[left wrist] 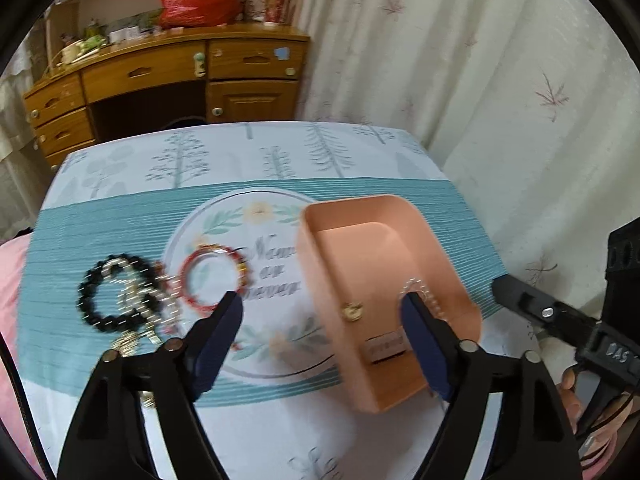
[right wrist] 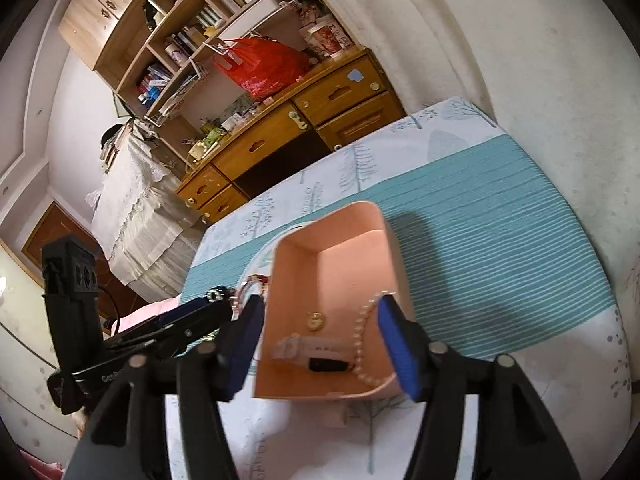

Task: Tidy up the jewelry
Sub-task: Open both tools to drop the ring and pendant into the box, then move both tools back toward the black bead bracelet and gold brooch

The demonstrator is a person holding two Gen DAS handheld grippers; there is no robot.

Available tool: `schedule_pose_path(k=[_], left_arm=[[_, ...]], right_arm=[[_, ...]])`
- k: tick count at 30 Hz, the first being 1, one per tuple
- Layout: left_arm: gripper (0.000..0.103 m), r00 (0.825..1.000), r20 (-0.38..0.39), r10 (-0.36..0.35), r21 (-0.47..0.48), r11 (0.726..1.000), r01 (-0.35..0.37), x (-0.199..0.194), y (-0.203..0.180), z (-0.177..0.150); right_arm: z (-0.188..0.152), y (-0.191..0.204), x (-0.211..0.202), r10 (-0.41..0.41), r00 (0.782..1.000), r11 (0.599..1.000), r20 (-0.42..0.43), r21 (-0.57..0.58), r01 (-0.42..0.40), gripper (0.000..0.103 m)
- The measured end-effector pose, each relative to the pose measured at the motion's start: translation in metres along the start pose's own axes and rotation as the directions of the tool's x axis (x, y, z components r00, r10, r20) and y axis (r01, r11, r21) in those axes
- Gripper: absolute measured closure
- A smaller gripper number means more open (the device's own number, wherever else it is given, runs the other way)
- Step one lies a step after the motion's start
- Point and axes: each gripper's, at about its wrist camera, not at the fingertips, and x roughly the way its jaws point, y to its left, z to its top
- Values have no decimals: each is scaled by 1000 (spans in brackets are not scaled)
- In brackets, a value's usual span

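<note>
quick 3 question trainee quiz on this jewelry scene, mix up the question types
1. True or false: the pink box is empty.
2. Which piece lies outside the box, on the tablecloth? A) black bead bracelet B) pearl strand C) small gold piece
3. Fill in: both the left gripper and the right gripper have their jaws ____.

Key
1. False: the pearl strand, the gold piece and more lie inside.
2. A, next to the red bracelet.
3. Open, pressing on nothing.
</note>
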Motion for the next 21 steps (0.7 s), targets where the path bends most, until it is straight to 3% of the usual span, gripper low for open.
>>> schedule_pose_path(k=[6,9,21], left_arm=[[10,988,26,154,-10,988,-153,-32,35,-17],[10,974,36,223,-25,975,-222,-46,55,-30],[9,948,-4,318,-97,944,-317,-63,114,-85]], right_arm=[[-2,35,-1,-1,1000,998,-5,-57,1,21],[-6,56,7,3,1000,995,-26,-98,-6,20],[-31,121,56,10,983,976,-183,-211,-49,19]])
